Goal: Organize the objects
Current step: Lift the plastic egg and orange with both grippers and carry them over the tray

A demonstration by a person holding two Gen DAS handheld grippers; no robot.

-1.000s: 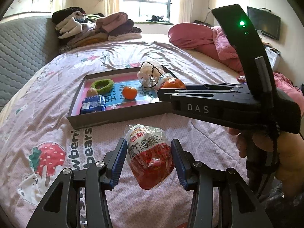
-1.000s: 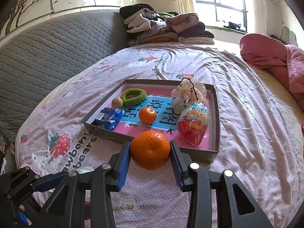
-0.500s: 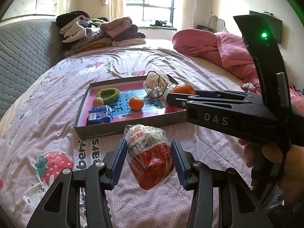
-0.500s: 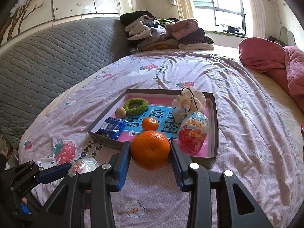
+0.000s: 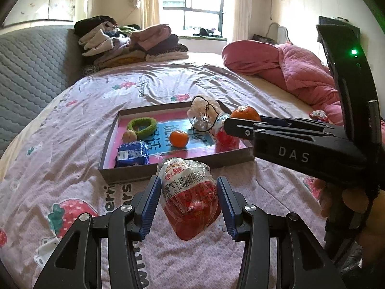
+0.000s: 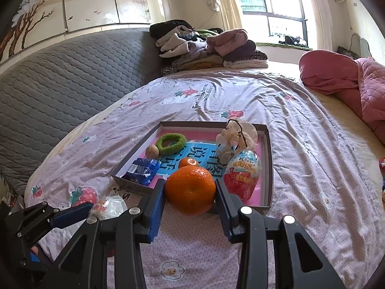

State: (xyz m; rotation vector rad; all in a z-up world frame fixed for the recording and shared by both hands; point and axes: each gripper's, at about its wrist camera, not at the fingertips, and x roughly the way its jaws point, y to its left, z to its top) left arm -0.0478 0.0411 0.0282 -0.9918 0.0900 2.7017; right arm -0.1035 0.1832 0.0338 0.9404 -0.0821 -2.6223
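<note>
While both tools sit low over the bed, contents as follows.

Left tool (image 5: 188, 204): pinching a red wrapped snack (image 5: 190, 200) between its blue pads, held above the bedsheet just short of the tray's near wall.
Right tool (image 6: 190, 202): pinching a large orange (image 6: 190, 193), held at the tray's near edge, right side.
Tray (image 5: 130, 177): shallow brown box with pink and blue lining, flat on the bed (image 5: 72, 125).
Tray, left part: blue packet (image 5: 131, 154) near the front wall; small beige ball (image 5: 129, 136) behind it, touching a green ring (image 5: 142, 124).
Tray, centre: small orange (image 5: 178, 138).
Tray, right part: clear bag tied with black cord (image 6: 237, 136) toward the far wall; red and blue wrapped egg (image 6: 243, 175) in front of it.
Bed, far end: heap of folded clothes (image 6: 207, 48) by the grey headboard.
Bed, right side: pink quilt (image 5: 288, 69).
</note>
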